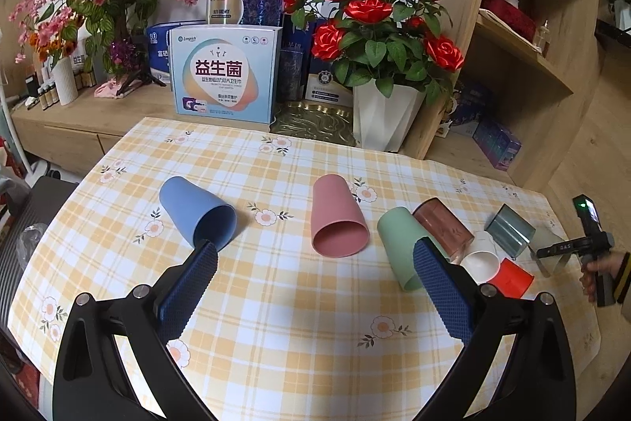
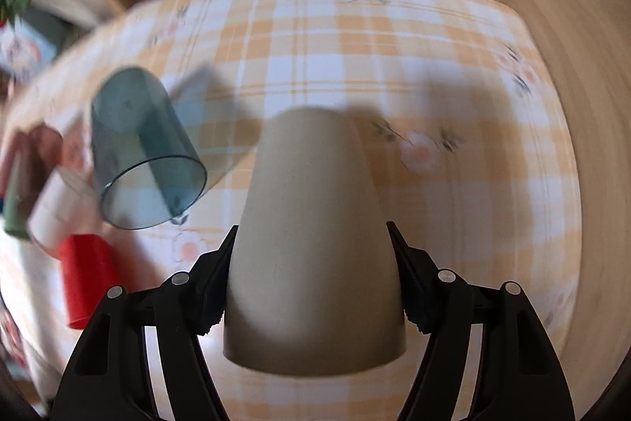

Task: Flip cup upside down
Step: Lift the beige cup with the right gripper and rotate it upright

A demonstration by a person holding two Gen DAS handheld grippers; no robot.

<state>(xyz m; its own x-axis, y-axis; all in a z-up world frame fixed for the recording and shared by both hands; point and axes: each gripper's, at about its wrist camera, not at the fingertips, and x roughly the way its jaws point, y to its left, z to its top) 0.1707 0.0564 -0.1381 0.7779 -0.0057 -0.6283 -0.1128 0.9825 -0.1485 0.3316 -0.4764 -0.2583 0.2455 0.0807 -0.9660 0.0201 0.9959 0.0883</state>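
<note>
Right gripper point(image 2: 311, 279): clenched on a beige cup point(image 2: 311, 223), matte and tapered, gripped on both flanks near its wide rim, narrow closed base pointing away toward the table's point(image 2: 453, 73) far edge, over the checked floral cloth. Left gripper point(image 1: 315, 287): released, blue-padded fingers point(image 1: 189, 287) spread wide and holding nothing, above the near edge. Around them lie cups on their sides: blue cup point(image 1: 197, 216), pink cup point(image 1: 337, 219), green cup point(image 1: 402, 243), translucent teal cup point(image 2: 142, 152), red cup point(image 2: 84, 279).
</note>
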